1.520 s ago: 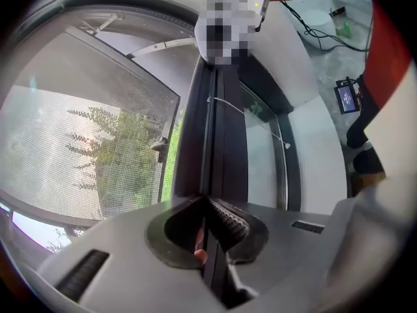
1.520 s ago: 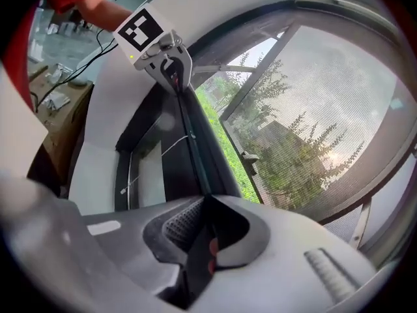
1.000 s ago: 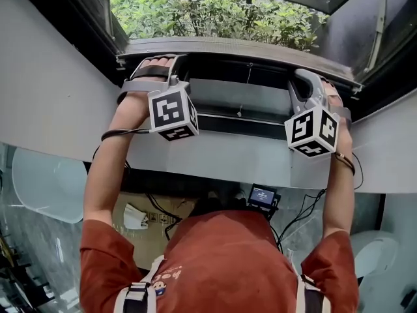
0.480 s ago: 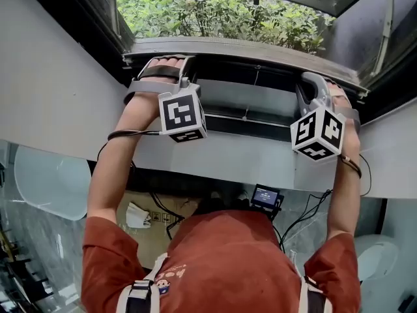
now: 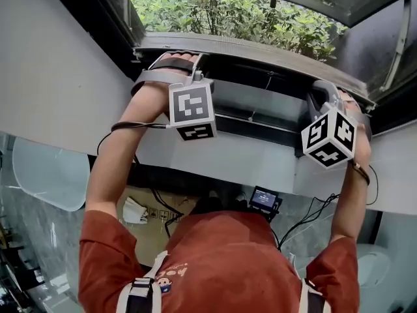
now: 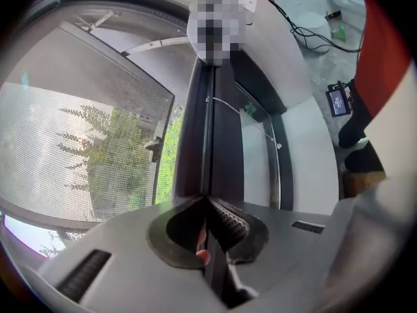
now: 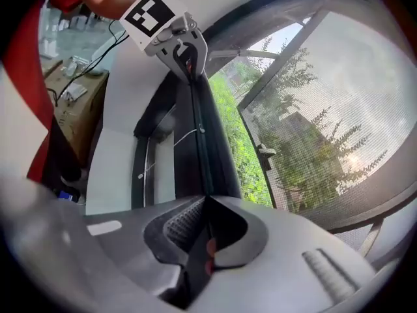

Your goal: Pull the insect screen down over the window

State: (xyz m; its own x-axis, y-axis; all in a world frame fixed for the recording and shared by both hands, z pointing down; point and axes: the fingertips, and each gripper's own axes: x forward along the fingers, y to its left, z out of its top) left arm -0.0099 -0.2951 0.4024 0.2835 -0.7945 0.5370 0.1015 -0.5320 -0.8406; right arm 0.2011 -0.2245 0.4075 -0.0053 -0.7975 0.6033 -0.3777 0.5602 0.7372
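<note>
Left gripper view shows the left hand-held gripper (image 6: 207, 199) clamped shut on the edge of the screen's dark bar (image 6: 195, 142). In the right gripper view the right hand-held gripper (image 7: 205, 199) pinches the same bar near its other end. Its jaws have just been closing, with the bar's thin edge between the ribbed pads.

The bar lies across the near side of the window (image 5: 124, 12), with foliage (image 5: 228, 12) beyond it. A thin cord (image 5: 251, 117) with a small bead hangs from about its middle. How much mesh is already drawn I cannot tell.

The bar looks like a stiff, light metal rail with a smooth painted skin, so it should not flex, though the pads could slide along it. The mesh behind it is probably soft and easy to tear. A roller spring may pull back against the hands. The rail itself is the place to hold, well apart near both ends as now, never the mesh. An even pull on both sides should keep it level in its tracks.

Compared with the head view a second ago, both grippers sit at the same places on the bar. The whole window has slid lower and to the right in the frame, which reads as the head moving, not the hands. The right cube shows a more turned, diamond-like face than before.
</note>
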